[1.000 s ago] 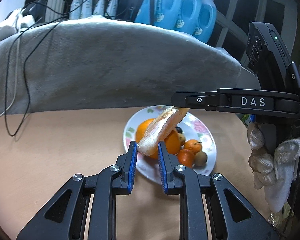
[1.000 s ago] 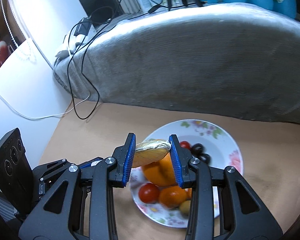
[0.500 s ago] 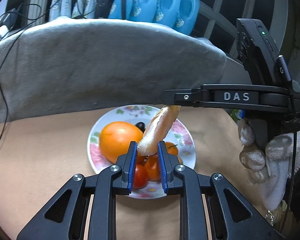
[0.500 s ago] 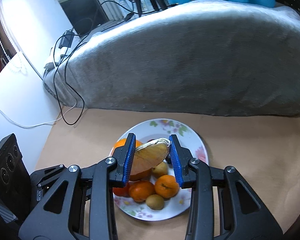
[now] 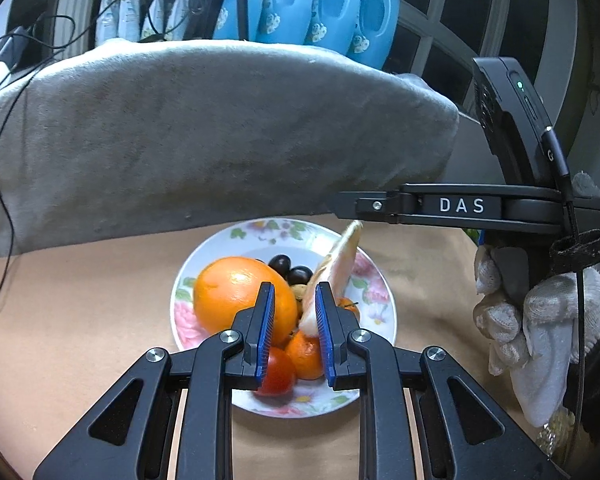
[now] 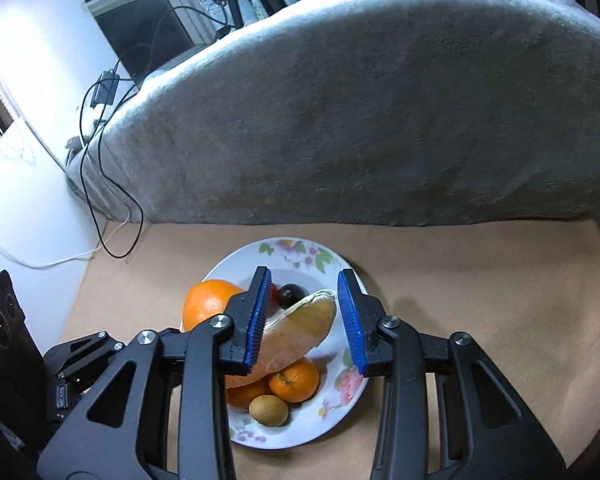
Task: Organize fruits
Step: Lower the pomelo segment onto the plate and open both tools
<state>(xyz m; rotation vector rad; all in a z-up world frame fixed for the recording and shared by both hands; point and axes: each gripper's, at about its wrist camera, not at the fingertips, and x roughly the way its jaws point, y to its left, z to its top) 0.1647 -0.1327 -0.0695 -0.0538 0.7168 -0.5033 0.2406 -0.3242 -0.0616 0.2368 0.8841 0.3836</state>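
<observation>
A floral white plate [image 5: 364, 276] [image 6: 300, 252] on the tan table holds a large orange [image 5: 236, 292] [image 6: 206, 304], small mandarins [image 6: 294, 380], a red tomato [image 5: 276, 372], dark grapes [image 5: 290, 270] and a small brown fruit [image 6: 268, 410]. A pale pomelo wedge [image 5: 336, 268] [image 6: 296, 332] lies tilted over the fruit. My left gripper [image 5: 294, 330] is open, with the wedge leaning on its right finger. My right gripper [image 6: 303, 322] is open with its fingers either side of the wedge, which touches the left pad.
A large grey blanket-covered mound [image 5: 204, 136] [image 6: 360, 120] borders the table's far side. Blue detergent bottles [image 5: 340, 8] stand behind it. Black and white cables [image 6: 108, 184] trail at the left. The gloved hand [image 5: 540, 332] holding the right gripper is to the right.
Both grippers have opened and released the pomelo wedge, which has dropped onto the fruit on the plate. Both grippers have come closer to the plate.
</observation>
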